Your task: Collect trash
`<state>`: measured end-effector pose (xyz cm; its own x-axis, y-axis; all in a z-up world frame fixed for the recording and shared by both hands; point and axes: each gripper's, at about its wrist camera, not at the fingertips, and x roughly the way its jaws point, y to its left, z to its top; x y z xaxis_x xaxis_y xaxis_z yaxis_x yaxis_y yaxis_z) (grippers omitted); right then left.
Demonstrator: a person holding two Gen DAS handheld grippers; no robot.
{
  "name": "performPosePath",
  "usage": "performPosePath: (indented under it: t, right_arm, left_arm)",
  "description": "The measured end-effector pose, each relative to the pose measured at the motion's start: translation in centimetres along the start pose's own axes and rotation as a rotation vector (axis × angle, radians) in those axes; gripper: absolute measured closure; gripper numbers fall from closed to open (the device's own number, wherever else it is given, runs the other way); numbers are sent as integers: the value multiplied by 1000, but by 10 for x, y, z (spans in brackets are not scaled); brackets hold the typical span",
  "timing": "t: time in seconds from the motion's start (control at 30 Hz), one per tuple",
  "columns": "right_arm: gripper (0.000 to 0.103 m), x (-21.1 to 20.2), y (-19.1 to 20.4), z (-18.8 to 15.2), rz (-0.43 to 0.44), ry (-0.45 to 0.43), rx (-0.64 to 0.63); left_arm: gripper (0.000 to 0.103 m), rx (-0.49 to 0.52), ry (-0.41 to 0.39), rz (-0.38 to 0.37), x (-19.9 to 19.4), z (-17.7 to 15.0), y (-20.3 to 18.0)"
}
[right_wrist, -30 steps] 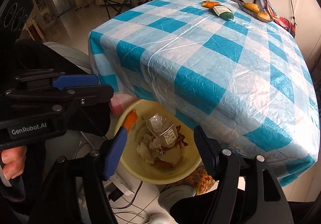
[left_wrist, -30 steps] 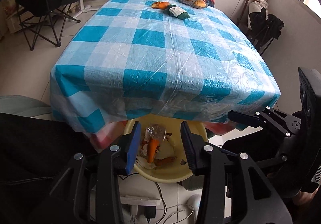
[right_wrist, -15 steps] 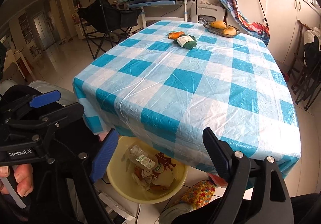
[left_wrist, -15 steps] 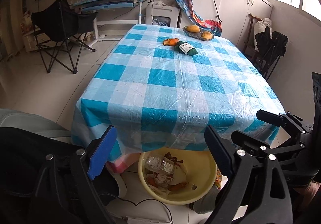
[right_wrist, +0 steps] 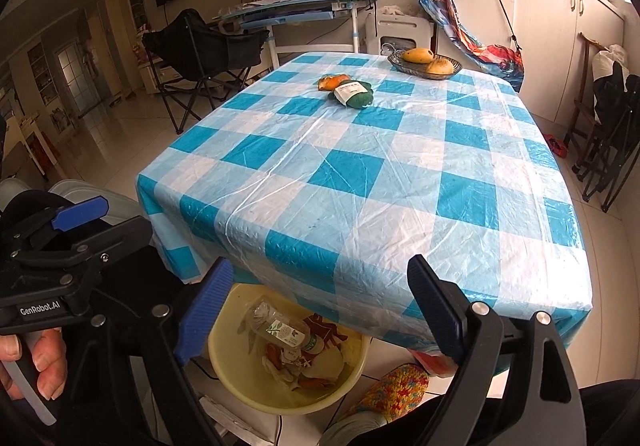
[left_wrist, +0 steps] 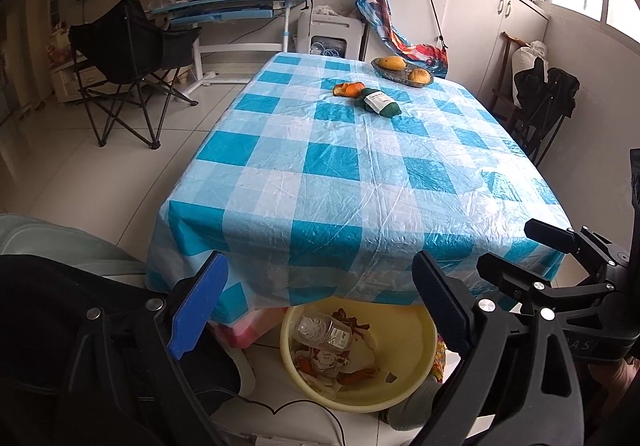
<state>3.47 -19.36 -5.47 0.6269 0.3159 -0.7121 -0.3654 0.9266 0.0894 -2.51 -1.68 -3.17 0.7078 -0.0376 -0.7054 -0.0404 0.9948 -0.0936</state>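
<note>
A clear plastic bottle with a green-and-white label (left_wrist: 322,331) (right_wrist: 280,328) lies on its side in the round yellow plastic basin (left_wrist: 416,330) (right_wrist: 224,358), on top of orange peel scraps and paper bits (left_wrist: 352,374) (right_wrist: 308,366). The basin sits on the white tiled floor, below and between my left fingers (left_wrist: 320,306), half tucked under the near edge of the counter. Both my left fingers and my right fingers (right_wrist: 320,304) are spread wide apart and grip nothing.

Beyond my fingertips stretches the counter under a blue-and-white checked plastic cloth (left_wrist: 340,166) (right_wrist: 360,174). Far ahead on it lie a piece of orange peel (left_wrist: 348,89) (right_wrist: 331,81) touching a dark green ball of yarn with a white label (left_wrist: 378,102) (right_wrist: 354,94), and past them a shallow dish holding two yellow-orange fruits (left_wrist: 402,71) (right_wrist: 426,62). A crocheted multicoloured slipper (right_wrist: 394,390) lies on the floor right of the basin.
</note>
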Motion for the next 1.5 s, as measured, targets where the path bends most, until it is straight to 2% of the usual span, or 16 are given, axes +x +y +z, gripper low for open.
performPosePath:
  t: [0.63, 1.5]
  right_arm:
    - [18, 5, 1, -1, -29, 9, -14]
    - [15, 15, 16, 2, -55, 26, -57]
  left_arm:
    - [8, 17, -15, 6, -1, 3, -2]
    - [7, 2, -17, 1, 0, 8, -3]
